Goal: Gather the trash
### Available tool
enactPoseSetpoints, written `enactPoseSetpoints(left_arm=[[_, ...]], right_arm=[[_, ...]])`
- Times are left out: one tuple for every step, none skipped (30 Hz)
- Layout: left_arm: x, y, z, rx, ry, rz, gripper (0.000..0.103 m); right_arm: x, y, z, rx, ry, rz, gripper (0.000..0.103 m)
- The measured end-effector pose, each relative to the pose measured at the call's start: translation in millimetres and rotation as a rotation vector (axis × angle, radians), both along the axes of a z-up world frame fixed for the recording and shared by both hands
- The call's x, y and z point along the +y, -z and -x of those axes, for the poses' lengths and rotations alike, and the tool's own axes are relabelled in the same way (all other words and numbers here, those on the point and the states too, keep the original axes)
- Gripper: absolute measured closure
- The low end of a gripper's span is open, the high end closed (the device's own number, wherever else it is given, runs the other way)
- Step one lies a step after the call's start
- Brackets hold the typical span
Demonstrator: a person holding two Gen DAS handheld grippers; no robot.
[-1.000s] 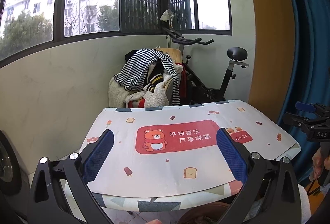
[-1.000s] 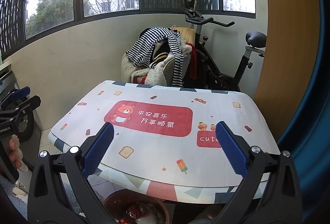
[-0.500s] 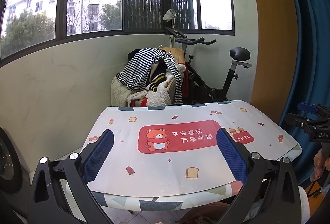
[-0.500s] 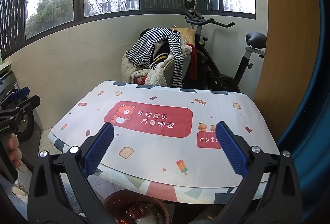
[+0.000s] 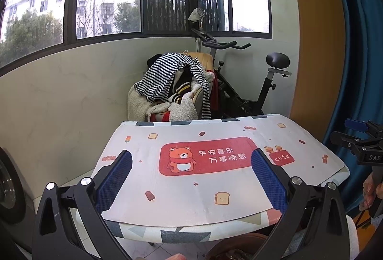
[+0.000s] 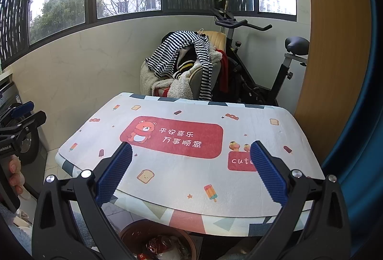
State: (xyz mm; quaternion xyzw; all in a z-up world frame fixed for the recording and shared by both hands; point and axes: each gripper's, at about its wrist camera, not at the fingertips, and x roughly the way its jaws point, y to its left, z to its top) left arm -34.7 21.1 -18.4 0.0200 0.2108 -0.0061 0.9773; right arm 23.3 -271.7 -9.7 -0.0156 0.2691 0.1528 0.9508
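Note:
A small table with a white cartoon mat (image 5: 215,178) (image 6: 191,164) stands before me; I see no trash on the mat. A brown bin (image 6: 134,233) sits on the floor under the table's near edge, holding a red can (image 6: 155,244) and crumpled wrappers; its rim also shows in the left wrist view (image 5: 237,242). My left gripper (image 5: 191,159) is open and empty above the table's near edge. My right gripper (image 6: 191,152) is open and empty, likewise held above the near edge. Each gripper shows at the side of the other's view.
A chair piled with striped clothes (image 5: 172,82) (image 6: 184,61) and an exercise bike (image 5: 251,82) (image 6: 263,61) stand behind the table. A blue curtain (image 5: 359,44) hangs at the right. A wall with windows runs along the left and back.
The left wrist view has shifted slightly, so the table sits a little further right and lower. The right gripper is almost still. Both stay open.

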Motion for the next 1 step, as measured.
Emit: enactPoseSetpoints(left_arm=[[0.0,0.7,-0.4,0.005,-0.002,0.000,0.006]], right_arm=[[0.0,0.9,0.0,0.001,0.000,0.000,0.006]])
